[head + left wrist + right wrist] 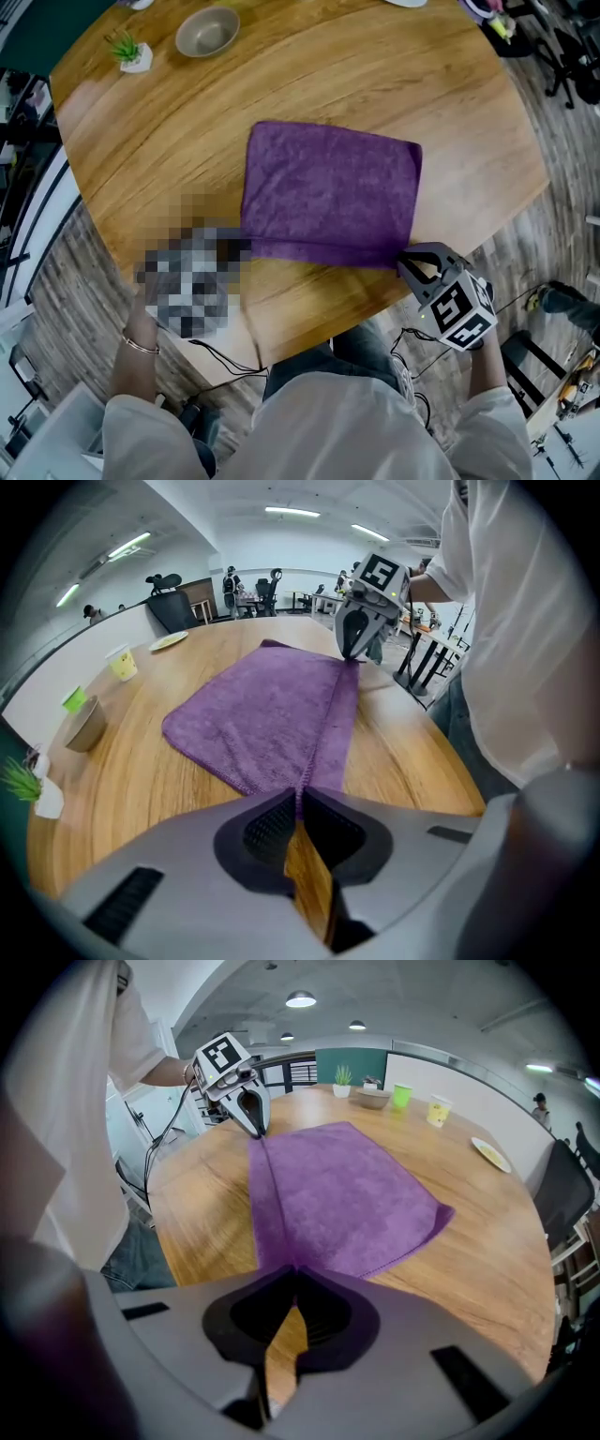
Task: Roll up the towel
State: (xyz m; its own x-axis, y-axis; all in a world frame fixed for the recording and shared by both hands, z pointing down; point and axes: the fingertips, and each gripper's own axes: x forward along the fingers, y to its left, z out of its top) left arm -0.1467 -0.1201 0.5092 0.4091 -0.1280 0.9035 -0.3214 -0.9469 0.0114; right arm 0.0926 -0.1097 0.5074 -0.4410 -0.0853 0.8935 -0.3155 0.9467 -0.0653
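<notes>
A purple towel (330,192) lies spread on the round wooden table (169,141). Its near edge is turned over into a narrow flap (319,249). My left gripper (240,246) is shut on the near left corner of that flap, and a mosaic patch covers most of the gripper body. At the near right corner my right gripper (406,259) is shut on the towel as well. In the left gripper view the towel (267,714) runs from my own jaws (298,799) to the right gripper (354,655). The right gripper view shows the towel (342,1194) pinched in its jaws (293,1274), with the left gripper (256,1131) at the far end.
A beige bowl (207,32) and a small potted plant (132,53) stand at the far left of the table. Two cups (401,1097) (438,1110) and a plate (491,1154) sit beyond the towel. The table's near edge (309,342) is close to the person's body.
</notes>
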